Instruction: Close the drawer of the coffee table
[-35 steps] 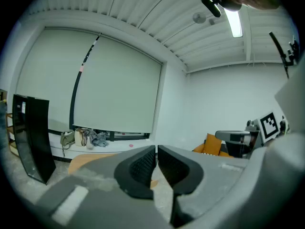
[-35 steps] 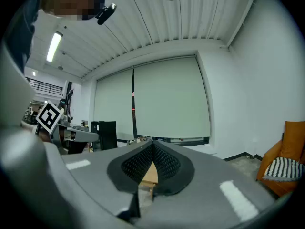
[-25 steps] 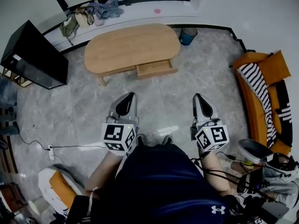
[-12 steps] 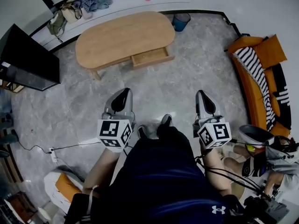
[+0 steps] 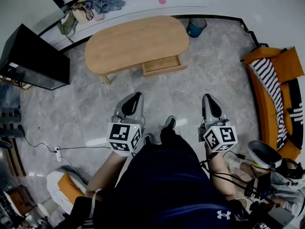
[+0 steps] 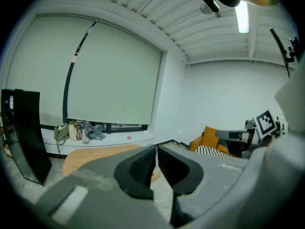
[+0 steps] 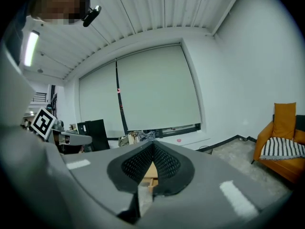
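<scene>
Drawer sticks out of coffee table, upper centre of head view. Rigid wood, prob. slides easy; push flat on its front. Left gripper & right gripper both closed, empty.

A grey marbled tile floor carries everything here. An oval wooden coffee table stands on it near the far wall, its drawer pulled out over the tiles on the near side. A blue bin sits on the floor just beside the table's right end. A black cabinet stands at the left, well apart from an orange armchair at the right, which has a striped blanket draped on it. A white power strip lies on the tiles at the lower left, with a thin dark cable trailing from it. Behind the table, a low white ledge holds bags and clothes.
</scene>
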A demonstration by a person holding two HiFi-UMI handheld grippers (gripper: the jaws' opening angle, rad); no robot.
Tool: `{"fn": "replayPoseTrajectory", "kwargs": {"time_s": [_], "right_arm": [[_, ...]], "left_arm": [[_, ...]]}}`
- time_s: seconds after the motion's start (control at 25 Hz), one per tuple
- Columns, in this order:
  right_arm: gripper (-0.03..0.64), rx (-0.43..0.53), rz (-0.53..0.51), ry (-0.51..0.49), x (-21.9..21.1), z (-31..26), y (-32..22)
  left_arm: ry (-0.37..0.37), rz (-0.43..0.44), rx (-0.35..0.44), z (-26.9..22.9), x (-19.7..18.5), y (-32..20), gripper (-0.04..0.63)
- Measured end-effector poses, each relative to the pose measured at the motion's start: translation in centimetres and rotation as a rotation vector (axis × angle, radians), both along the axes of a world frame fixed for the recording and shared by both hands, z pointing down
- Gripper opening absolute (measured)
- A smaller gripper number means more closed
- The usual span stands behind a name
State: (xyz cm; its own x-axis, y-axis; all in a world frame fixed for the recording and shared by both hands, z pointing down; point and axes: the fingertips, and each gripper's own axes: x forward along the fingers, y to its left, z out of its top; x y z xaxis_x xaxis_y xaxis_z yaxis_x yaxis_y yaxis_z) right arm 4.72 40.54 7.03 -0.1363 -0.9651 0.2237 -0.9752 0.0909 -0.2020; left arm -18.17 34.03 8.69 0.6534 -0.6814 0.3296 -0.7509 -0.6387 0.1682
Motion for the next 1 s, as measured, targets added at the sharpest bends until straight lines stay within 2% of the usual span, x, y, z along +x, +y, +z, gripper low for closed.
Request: {"fn": "replayPoseTrajectory", "kwargs": {"time_s": [0.36,0.68,1.0], "right_arm": [[0.002,-0.016,-0.045,-0.055,6.1,1.2,-5.9],[0.002,-0.059,-0.091,-0.081,9.4,3.0,-8.5],[0.002,-0.106,-0.128,-0.096,9.1,4.8,-11.8]], "left_arm": [[-0.059,-0.018,-0.008,0.4,6.2,-4.3,0.017],[-0.073,-0.059,-0.043,1.6,9.5,-6.0,0.017],[-0.092,-0.096,-0.087,3.3,8.8,-8.4,0.017]]}}
